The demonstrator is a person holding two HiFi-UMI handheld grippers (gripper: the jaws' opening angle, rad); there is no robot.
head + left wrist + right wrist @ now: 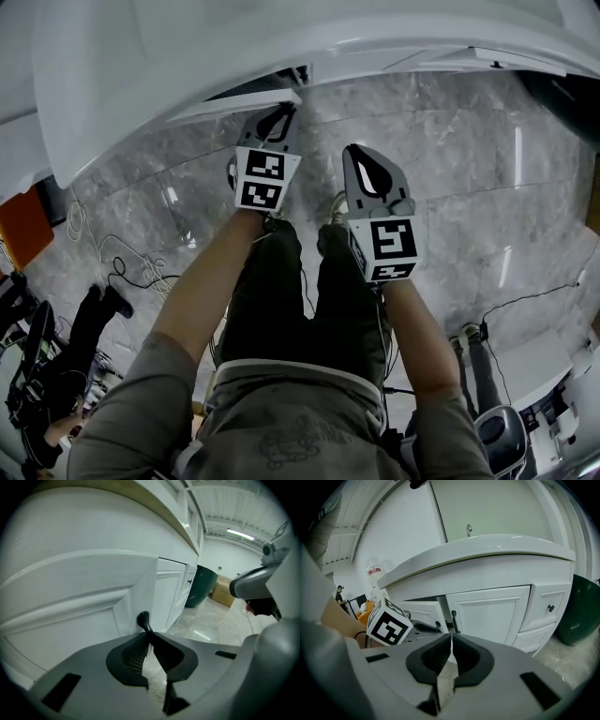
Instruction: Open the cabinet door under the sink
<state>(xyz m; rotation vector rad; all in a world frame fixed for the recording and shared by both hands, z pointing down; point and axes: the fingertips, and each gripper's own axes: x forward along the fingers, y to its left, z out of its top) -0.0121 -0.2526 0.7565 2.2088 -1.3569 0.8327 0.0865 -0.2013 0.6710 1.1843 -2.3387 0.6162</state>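
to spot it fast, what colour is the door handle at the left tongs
Black; the handle shows best in the left gripper view.

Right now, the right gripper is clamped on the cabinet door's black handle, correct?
No. The left gripper is clamped on the black handle of the cabinet door, as the left gripper view shows; the right gripper is shut on nothing.

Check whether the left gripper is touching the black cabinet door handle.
Touching. The left gripper view shows the left gripper clamped on the black handle, fingers pressing both sides.
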